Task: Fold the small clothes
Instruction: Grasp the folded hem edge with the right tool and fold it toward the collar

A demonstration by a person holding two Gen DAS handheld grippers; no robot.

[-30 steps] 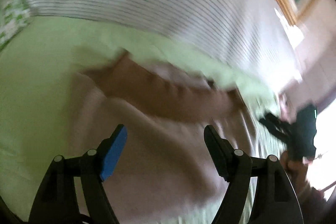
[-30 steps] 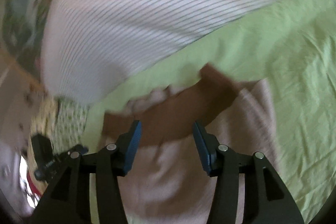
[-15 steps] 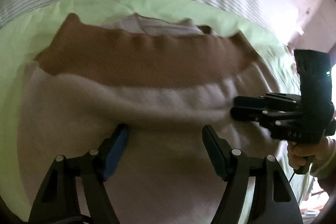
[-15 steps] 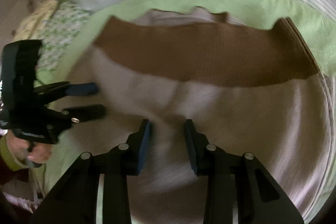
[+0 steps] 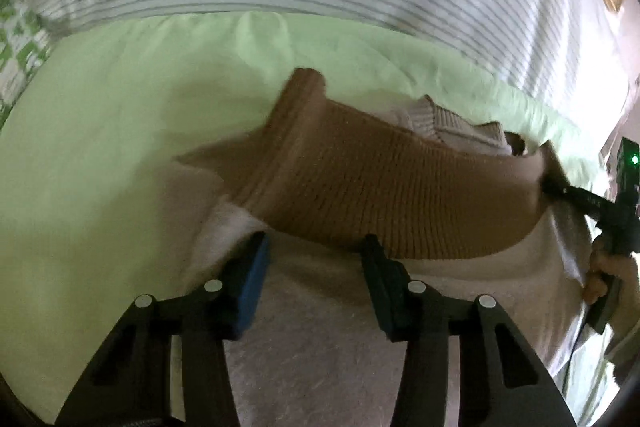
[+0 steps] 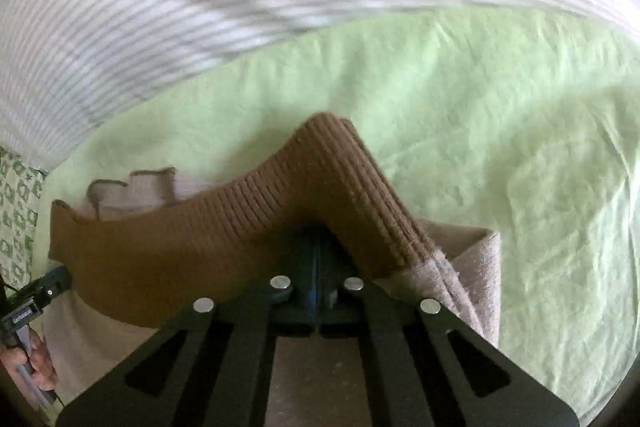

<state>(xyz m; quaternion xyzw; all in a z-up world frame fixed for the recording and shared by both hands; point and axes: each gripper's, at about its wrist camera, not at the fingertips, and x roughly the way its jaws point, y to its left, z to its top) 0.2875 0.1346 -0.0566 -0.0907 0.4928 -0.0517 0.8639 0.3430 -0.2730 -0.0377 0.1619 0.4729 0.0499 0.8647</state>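
brown hem (image 6: 256,227) apparently in right jaws

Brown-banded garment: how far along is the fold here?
Done: the garment lies on the green sheet. In hand: the right gripper is shut on its brown ribbed band, lifting it into a peak; the left gripper is open over the pale fabric. Left: every fold.

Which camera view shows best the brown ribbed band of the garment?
The left wrist view: the brown ribbed band stretches nearly whole across it, and the right tongs grip its far end. The right wrist view shows it bunched into a peak, partly hidden by those tongs.
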